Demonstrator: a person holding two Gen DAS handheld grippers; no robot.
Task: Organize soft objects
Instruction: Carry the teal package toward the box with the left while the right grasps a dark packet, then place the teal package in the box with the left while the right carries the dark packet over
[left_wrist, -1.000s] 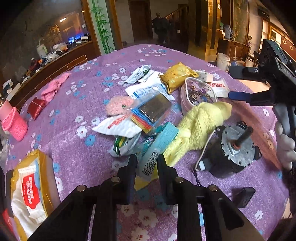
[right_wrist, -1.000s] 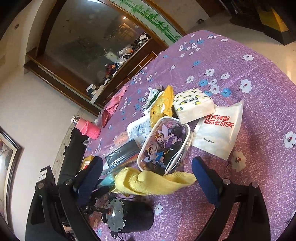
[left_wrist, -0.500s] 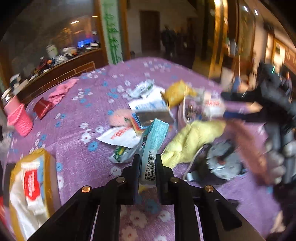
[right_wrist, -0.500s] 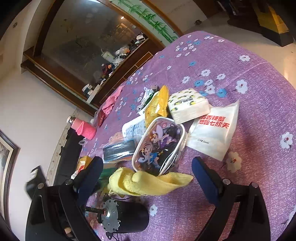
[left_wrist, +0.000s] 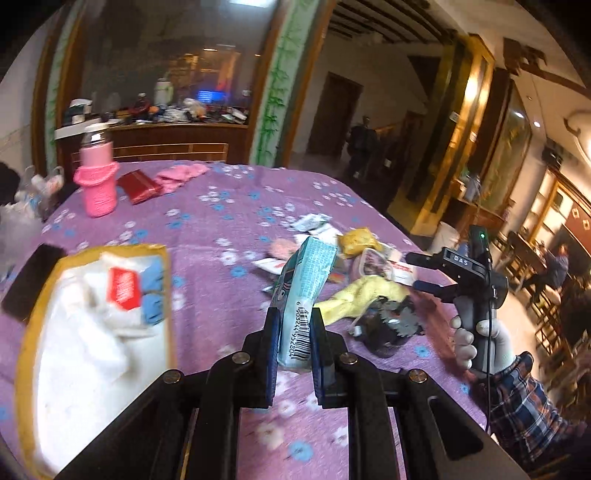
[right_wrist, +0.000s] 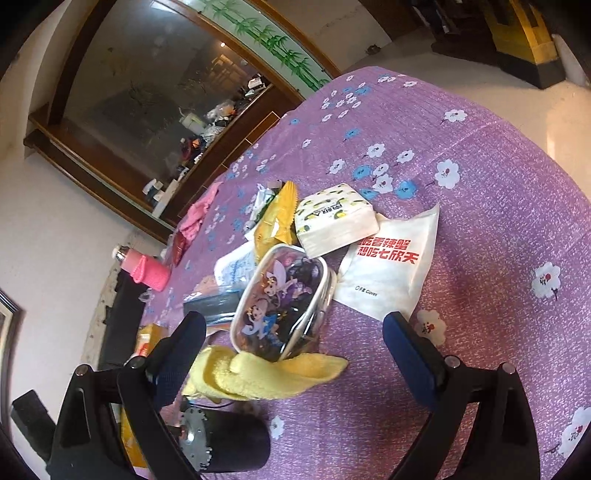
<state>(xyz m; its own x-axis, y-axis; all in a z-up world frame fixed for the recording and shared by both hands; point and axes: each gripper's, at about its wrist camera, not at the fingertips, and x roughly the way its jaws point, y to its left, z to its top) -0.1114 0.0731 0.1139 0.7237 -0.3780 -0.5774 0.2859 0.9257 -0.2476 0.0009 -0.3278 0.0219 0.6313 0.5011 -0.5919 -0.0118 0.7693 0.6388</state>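
Observation:
My left gripper (left_wrist: 294, 334) is shut on a light blue tissue pack (left_wrist: 304, 295) with a barcode and holds it upright above the purple flowered tablecloth (left_wrist: 221, 206). My right gripper (right_wrist: 295, 350) is open and empty, hovering over a yellow cloth (right_wrist: 266, 376) that lies against a clear cartoon pouch (right_wrist: 280, 302). The right gripper also shows in the left wrist view (left_wrist: 424, 271), held by a gloved hand above the yellow cloth (left_wrist: 362, 295). A white tissue pack (right_wrist: 334, 218) and a white glove bag (right_wrist: 388, 266) lie beyond the pouch.
A large yellow-edged tissue package (left_wrist: 92, 332) lies at the left. A black motor (right_wrist: 221, 446) sits by the yellow cloth. A pink bottle (left_wrist: 96, 184), red box (left_wrist: 138, 186) and pink cloth (left_wrist: 181, 175) are far left. Yellow snack bag (right_wrist: 277, 218) lies in the pile.
My left gripper closed on the blue tissue pack, lifted it off the pile and swung left toward the large tissue package. The right gripper stayed open over the yellow cloth.

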